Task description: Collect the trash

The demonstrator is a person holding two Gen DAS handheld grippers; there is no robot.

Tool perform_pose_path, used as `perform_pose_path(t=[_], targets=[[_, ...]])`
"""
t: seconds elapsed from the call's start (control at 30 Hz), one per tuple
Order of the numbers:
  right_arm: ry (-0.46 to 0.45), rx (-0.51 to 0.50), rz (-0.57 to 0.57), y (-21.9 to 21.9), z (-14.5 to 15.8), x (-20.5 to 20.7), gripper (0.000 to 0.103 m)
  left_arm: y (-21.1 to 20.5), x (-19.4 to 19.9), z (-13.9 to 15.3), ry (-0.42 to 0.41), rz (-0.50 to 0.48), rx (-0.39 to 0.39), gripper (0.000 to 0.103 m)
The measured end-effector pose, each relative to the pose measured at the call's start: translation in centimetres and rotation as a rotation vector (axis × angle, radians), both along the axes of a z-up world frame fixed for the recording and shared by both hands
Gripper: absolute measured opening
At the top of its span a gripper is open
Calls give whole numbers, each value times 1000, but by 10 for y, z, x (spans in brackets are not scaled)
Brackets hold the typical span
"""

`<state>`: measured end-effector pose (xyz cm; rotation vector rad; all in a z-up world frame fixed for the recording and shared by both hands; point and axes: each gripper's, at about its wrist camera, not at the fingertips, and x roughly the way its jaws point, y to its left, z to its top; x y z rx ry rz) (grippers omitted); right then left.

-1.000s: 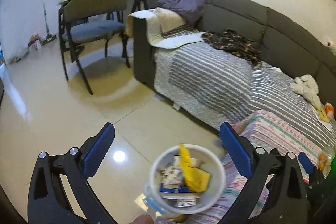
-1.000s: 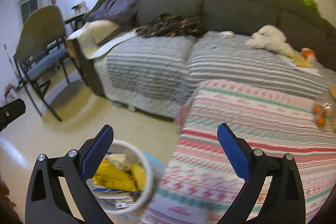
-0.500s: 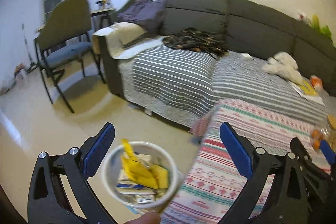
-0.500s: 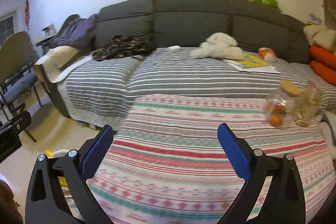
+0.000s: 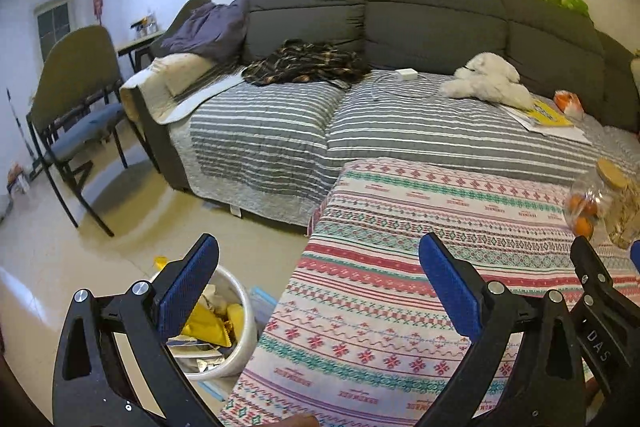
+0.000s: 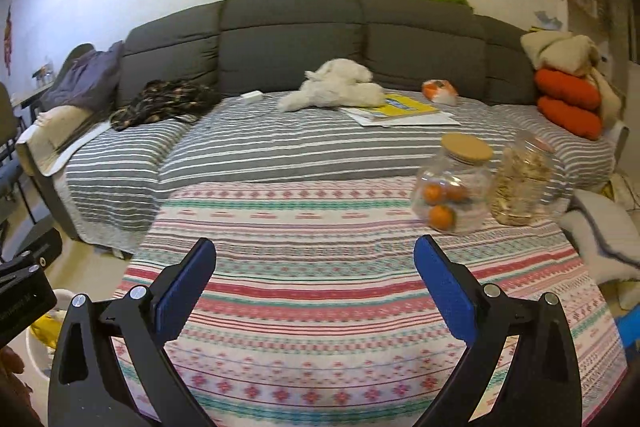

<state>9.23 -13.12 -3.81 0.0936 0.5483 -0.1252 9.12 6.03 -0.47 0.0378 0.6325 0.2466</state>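
Two grippers, left gripper [image 5: 318, 281] and right gripper [image 6: 314, 277], both spread wide, holding nothing. White trash bucket [image 5: 236, 343] with yellow wrappers on floor beside patterned table cloth [image 6: 340, 267]. Two jars [image 6: 452, 187] on cloth. Grey sofa [image 6: 300, 39] beyond.

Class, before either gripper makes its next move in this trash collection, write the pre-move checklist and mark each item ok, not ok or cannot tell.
1. Left gripper open, empty: ok.
2. Right gripper open, empty: ok.
3. White trash bin upright on the floor beside the patterned tablecloth: ok.
4. Room left in the bin: cannot tell; wrappers fill what shows.
5. Trash visible on the tablecloth: not ok; only the orange jar and snack jar stand there.
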Motion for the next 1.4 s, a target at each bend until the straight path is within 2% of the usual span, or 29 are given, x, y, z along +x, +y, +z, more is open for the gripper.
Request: perform_pose_path(t=[0.2,0.5,1.4], targets=[[10,-4,-50,-24,-9,2,96,-20,7,-9,27,-59,-24,96],[-9,12,-70,-40,-7,0,96,-38,4,-10,23,-88,-28,96],[4,35,-58,-43,-9,-1,96,-42,4,-8,26,-88,-34,96]])
